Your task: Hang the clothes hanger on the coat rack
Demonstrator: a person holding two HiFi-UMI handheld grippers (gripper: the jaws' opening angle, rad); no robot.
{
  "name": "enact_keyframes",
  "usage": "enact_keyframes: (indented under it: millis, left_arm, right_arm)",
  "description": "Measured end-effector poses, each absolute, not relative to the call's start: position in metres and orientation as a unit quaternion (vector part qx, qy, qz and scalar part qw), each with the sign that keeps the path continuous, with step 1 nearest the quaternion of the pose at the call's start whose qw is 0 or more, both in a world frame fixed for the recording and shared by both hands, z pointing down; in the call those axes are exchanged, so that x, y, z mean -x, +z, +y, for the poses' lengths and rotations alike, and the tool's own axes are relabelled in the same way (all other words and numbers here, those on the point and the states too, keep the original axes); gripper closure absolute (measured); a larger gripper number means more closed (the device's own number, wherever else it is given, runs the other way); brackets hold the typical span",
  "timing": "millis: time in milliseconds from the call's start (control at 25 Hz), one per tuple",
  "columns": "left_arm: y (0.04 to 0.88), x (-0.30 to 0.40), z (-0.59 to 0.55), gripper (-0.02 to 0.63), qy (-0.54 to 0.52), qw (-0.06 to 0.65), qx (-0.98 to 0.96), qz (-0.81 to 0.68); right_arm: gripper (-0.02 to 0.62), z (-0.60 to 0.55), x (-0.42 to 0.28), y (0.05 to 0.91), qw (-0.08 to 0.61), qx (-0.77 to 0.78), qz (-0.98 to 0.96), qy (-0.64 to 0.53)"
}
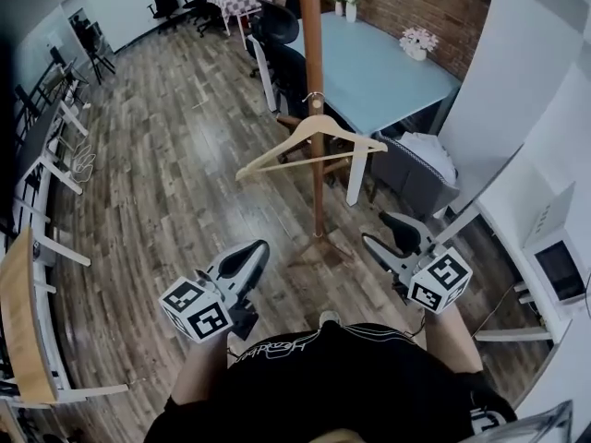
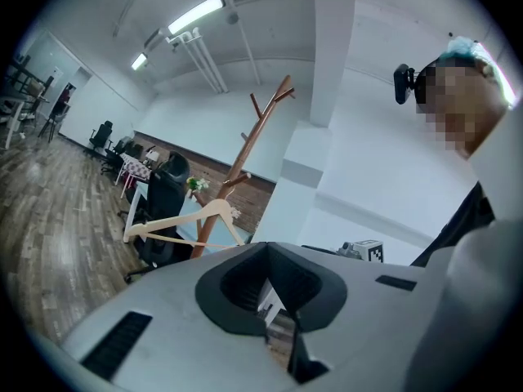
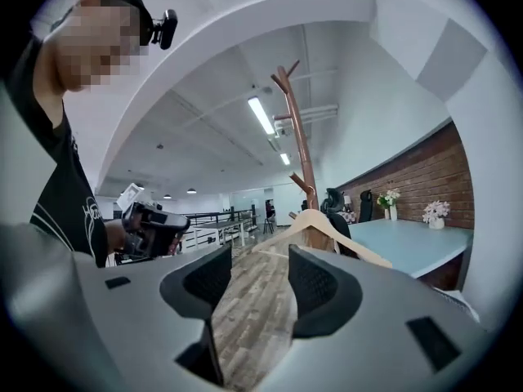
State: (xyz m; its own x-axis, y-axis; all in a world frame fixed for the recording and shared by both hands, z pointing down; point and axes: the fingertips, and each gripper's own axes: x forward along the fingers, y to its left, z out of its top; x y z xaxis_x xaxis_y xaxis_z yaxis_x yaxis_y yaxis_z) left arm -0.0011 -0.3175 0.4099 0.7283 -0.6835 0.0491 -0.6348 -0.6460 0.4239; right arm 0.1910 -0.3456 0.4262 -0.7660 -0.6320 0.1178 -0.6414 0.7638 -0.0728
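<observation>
Hanger [image 1: 319, 125] on coat rack [image 1: 312, 44] — rt gripper [image 1: 386, 233] open, empty.

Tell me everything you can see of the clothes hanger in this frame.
The clothes hanger is pale, unpainted-looking wood: two sloping shoulder arms, a thin straight crossbar beneath and a small metal hook on top. It is bare, with no garment on it. It hangs by the hook from a low branch on the brown wooden coat rack, close against the pole and well above the plank floor. In the head view it hangs slightly tilted. Nothing besides the rack touches it.
</observation>
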Motion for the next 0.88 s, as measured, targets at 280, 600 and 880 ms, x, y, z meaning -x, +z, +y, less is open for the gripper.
enact_keyframes:
  millis: [280,600,880]
  left_arm:
    - [0.396,-0.019,-0.234,0.6,-0.06,0.201,-0.926,-0.315]
    - [0.394,-0.044,-0.144,0.598,-0.054,0.198,-0.942,-0.265]
    - [0.384,-0.037,-0.108,0.598,-0.065,0.205,-0.94,-0.264]
  right_arm:
    - [0.494,-0.242,-0.201,0.415,-0.016,-0.377,-0.921,0.096]
    - [0.543,-0.138,-0.189,0.417,-0.031,-0.367,-0.921,0.126]
    - [0.554,-0.098,-0.185,0.415,-0.029,-0.372,-0.918,0.13]
